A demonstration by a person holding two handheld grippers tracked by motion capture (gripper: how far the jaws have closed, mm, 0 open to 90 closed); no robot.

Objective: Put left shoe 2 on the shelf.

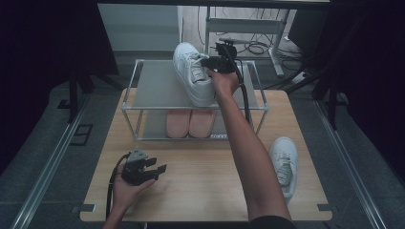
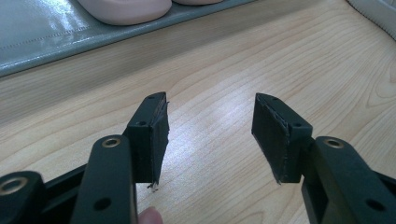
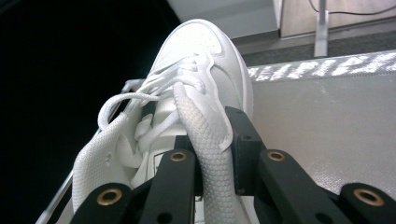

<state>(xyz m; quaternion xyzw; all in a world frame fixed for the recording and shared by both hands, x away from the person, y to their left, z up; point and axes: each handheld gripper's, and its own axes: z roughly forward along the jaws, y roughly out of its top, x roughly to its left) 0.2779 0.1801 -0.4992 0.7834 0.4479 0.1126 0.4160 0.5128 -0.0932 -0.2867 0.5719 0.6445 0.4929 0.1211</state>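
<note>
A white sneaker (image 1: 190,71) lies lengthwise over the top shelf of a metal shoe rack (image 1: 153,88), toe pointing away from me. My right gripper (image 1: 212,62) is shut on it. In the right gripper view the jaws (image 3: 210,135) pinch the mesh collar beside the laces of the sneaker (image 3: 196,51). Whether the sole rests on the shelf (image 3: 327,116) I cannot tell. My left gripper (image 1: 160,165) is held low over the table's near left, open with nothing between its jaws (image 2: 210,100).
A pair of pink shoes (image 1: 190,123) stands on the rack's lower shelf, and one toe (image 2: 123,7) is close ahead of the left gripper. A second white sneaker (image 1: 284,162) lies on the wooden table (image 1: 200,191) at the near right, beside my right forearm.
</note>
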